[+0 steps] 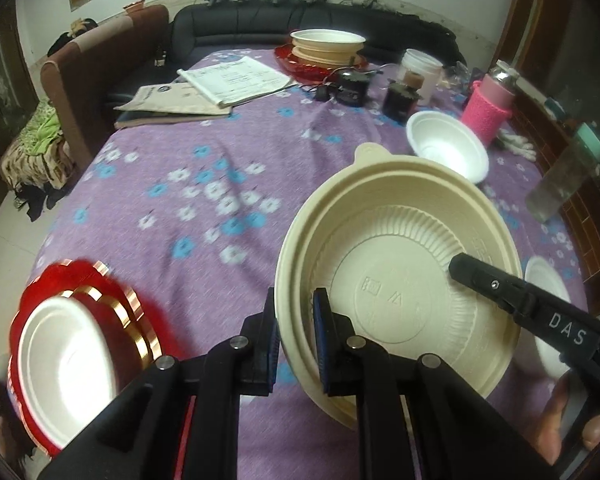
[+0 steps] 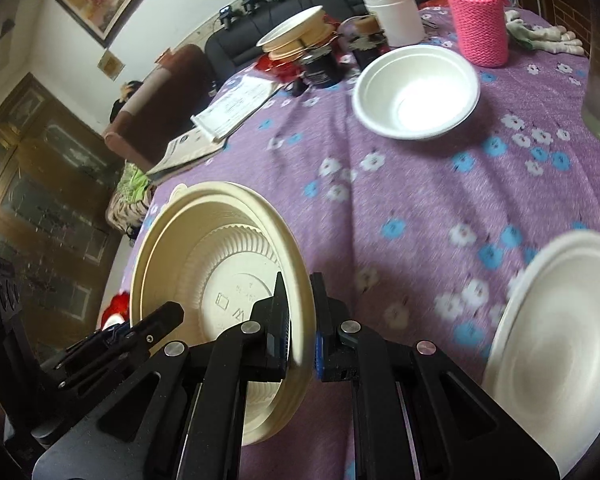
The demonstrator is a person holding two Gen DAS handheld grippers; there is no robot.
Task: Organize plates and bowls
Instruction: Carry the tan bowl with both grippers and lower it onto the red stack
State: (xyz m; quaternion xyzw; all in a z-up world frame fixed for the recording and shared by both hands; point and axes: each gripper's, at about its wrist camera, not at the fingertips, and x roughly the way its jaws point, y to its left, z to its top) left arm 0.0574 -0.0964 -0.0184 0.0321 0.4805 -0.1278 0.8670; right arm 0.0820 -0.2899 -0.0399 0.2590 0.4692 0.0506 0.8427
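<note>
A large cream ribbed bowl [image 1: 396, 264] hangs tilted above the purple flowered tablecloth [image 1: 180, 200], held from both sides. My left gripper [image 1: 296, 304] is shut on its left rim. My right gripper [image 2: 299, 292] is shut on the opposite rim of the same bowl [image 2: 220, 256]; one of its fingers [image 1: 496, 286] lies inside the bowl. A small white bowl [image 1: 446, 146] stands beyond it. At lower left a white plate [image 1: 60, 364] lies on red gold-edged plates [image 1: 92, 292]. Another white plate [image 2: 552, 336] sits at the right. Stacked cream bowls [image 1: 326, 42] stand on a red plate at the far end.
A pink knit-covered bottle [image 1: 486, 112], a white jar [image 1: 420, 68], dark jars [image 1: 398, 100] and a clear bottle [image 1: 556, 188] crowd the far right. Papers [image 1: 236, 76] lie at the far left. Sofas stand behind the table, and white gloves [image 2: 548, 36] lie near the bottle.
</note>
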